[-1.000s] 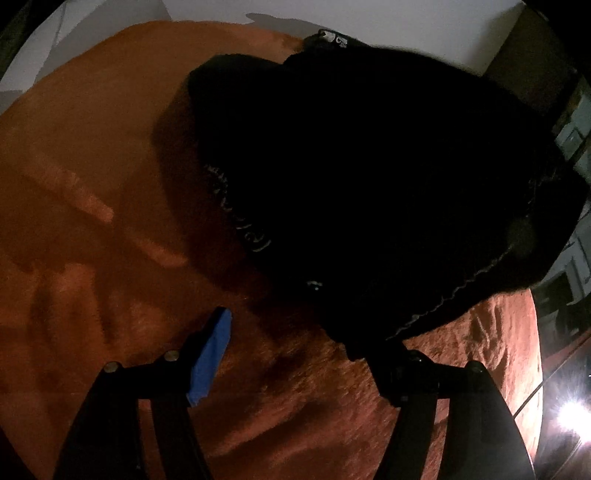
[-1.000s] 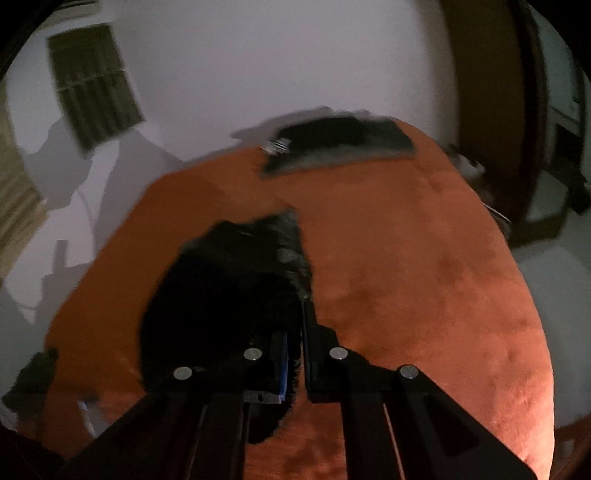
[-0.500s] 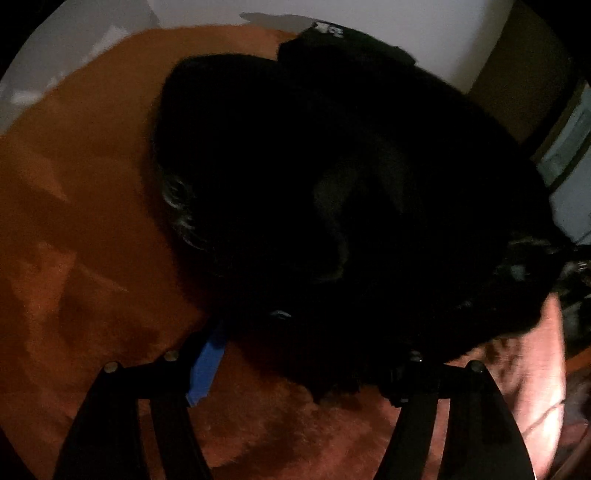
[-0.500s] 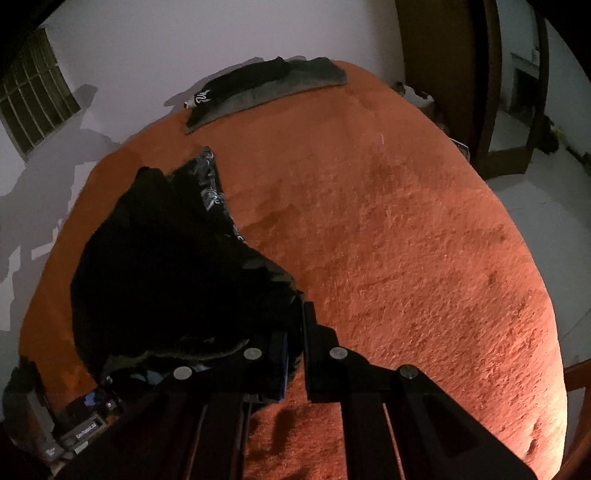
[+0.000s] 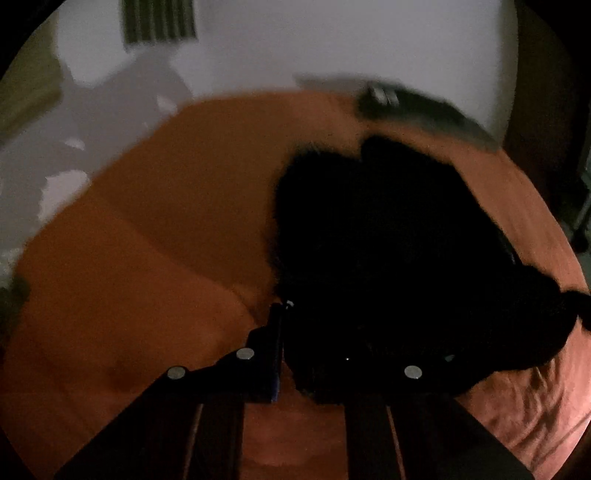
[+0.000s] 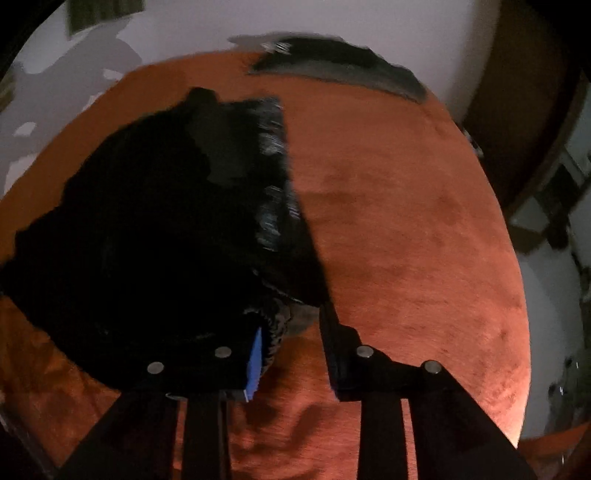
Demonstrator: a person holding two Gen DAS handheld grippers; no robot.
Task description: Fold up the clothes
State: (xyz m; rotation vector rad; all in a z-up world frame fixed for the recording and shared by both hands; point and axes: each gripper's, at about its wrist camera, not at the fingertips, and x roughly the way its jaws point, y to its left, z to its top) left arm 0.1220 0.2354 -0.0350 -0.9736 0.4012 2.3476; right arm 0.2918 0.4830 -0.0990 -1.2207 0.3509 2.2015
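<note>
left wrist view: pretty dark and smeary, heads up
left gripper (image 5: 291, 314): jaws have just been closing. Only the left finger shows; the other is lost in black cloth. As far as I can make out, it's clamped on the near edge of the garment.
black garment (image 5: 388, 240): a big rumpled heap on the orange blanket (image 5: 147, 258), right of the middle, running from the fingers toward the far edge
folded dark clothes (image 5: 424, 107): lying flat at the blanket's far edge by the white wall (image 5: 295, 44), just apart from the heap
vent grille (image 5: 159, 18): high up on the wall, top left

right wrist view: a bit brighter
right gripper (image 6: 291, 321): jaws have just been opening and now stand apart. The cloth edge sits in the gap beside the blue pad (image 6: 255, 362) (left finger), and the other finger is clear of it, so nothing is pinched.
black garment (image 6: 166, 240): spread over the left half of the orange blanket (image 6: 406, 221), with a shiny pale print along its right edge
folded dark clothes (image 6: 340, 62): at the far rim against the wall
wooden door (image 6: 517, 74): off to the right, past the blanket
</note>
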